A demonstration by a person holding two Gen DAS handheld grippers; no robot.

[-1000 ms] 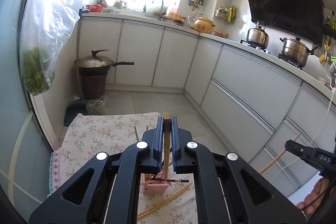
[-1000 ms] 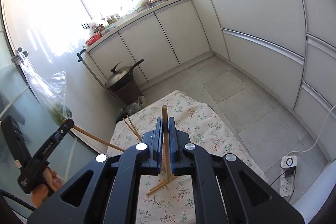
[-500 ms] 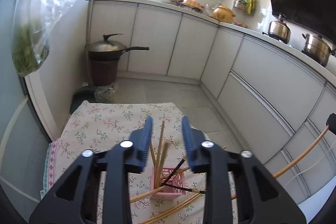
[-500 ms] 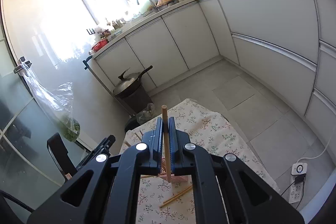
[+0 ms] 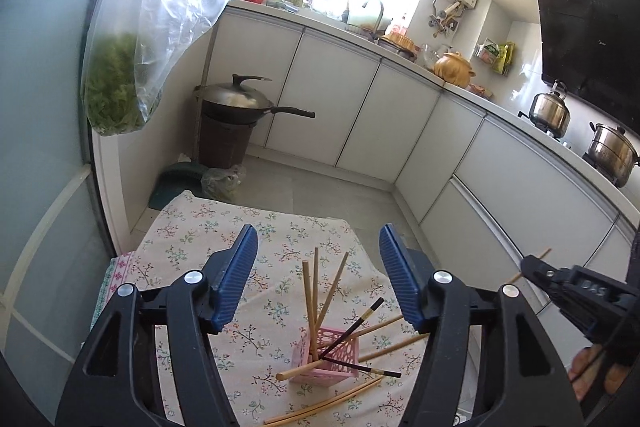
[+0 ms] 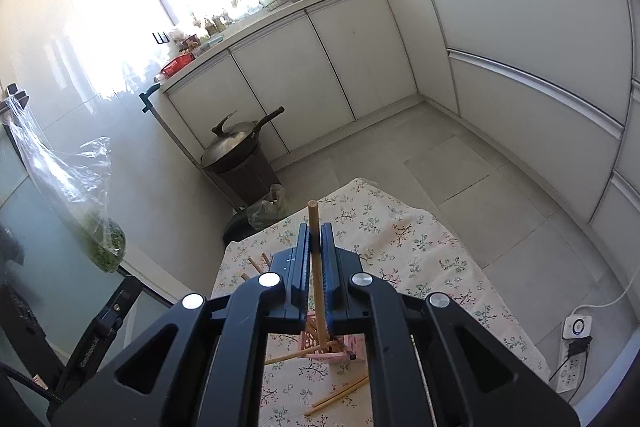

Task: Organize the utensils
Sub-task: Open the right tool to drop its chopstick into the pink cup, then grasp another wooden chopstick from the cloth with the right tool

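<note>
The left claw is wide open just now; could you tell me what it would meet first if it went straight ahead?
Probably the wooden chopsticks standing in the pink holder, though depth is unclear.

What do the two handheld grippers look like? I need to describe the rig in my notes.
Both match: the left gripper and right gripper have glossy black plastic frames with triangular cut-outs, silver round bolt heads, and blue ribbed pads on the fingers. White embossed lettering marks the right gripper's side in the left view. No cables or sleeves show.
</note>
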